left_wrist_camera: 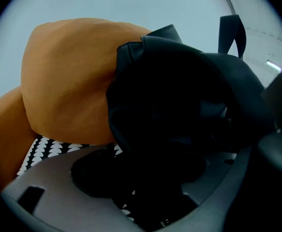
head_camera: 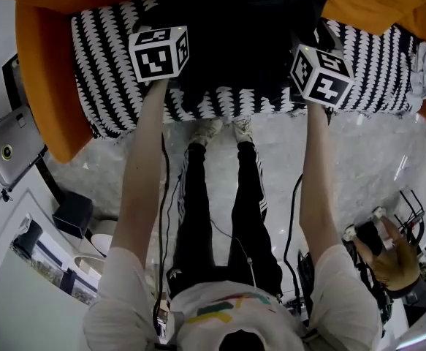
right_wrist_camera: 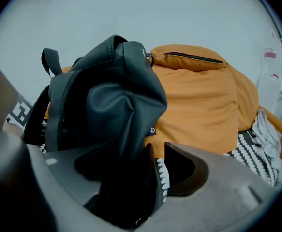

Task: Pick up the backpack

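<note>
A black backpack (head_camera: 234,42) stands upright on the sofa's black-and-white blanket (head_camera: 103,57), leaning on the orange back cushion (left_wrist_camera: 68,86). In the head view only the grippers' marker cubes show, the left cube (head_camera: 159,53) and the right cube (head_camera: 321,75), one at each side of the bag's base. My left gripper (left_wrist_camera: 148,180) is open, with the backpack (left_wrist_camera: 179,91) bulging down between its jaws. My right gripper (right_wrist_camera: 148,178) is also open. A fold of the backpack (right_wrist_camera: 111,91) hangs between its jaws, and a strip of blanket shows beside the right pad (right_wrist_camera: 184,170).
The orange sofa (head_camera: 44,79) wraps round the seat, with a grey cloth (right_wrist_camera: 269,134) on its right end. The person's legs (head_camera: 220,196) stand on the marble floor before the seat. Cables and gear (head_camera: 388,254) lie at the right, and a grey device (head_camera: 8,148) stands at the left.
</note>
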Motion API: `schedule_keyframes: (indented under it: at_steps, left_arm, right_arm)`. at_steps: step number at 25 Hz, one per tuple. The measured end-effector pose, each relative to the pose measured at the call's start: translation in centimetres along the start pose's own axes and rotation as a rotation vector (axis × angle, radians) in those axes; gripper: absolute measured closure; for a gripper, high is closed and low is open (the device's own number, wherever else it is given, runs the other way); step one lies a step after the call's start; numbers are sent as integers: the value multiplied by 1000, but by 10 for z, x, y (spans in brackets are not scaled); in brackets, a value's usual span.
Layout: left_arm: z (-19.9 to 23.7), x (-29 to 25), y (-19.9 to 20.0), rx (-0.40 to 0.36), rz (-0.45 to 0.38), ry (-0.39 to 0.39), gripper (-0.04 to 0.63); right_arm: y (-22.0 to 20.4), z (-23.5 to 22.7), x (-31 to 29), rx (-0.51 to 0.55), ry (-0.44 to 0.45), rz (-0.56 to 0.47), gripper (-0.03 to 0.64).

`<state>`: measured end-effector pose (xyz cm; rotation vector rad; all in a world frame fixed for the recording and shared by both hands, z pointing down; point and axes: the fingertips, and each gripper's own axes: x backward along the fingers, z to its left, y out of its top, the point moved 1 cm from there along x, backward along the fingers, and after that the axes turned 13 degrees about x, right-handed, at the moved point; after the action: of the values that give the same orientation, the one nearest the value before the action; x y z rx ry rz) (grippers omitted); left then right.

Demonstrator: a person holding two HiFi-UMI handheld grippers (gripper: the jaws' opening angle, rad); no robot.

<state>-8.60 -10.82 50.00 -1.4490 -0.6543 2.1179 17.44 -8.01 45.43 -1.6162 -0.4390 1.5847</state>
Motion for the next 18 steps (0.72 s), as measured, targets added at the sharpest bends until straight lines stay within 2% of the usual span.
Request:
schedule_keyframes:
  at_steps: [2,5,12,18]
  left_arm:
    - [0,-6,-4,2,24,-1,273]
    - [5,-10,-4,25,46,-17,287]
    - [-6,-2,1,72,6,-33,435]
    - [-10,6,-1,68,4,-37,482]
  right_arm:
    - [-6,0,-4,-25,9,-3,306]
    - [-4,9,-11,-40,31,0,367]
    - [9,18,-9,49,35,22,459]
    - [8,26,-7,84,28,27,504]
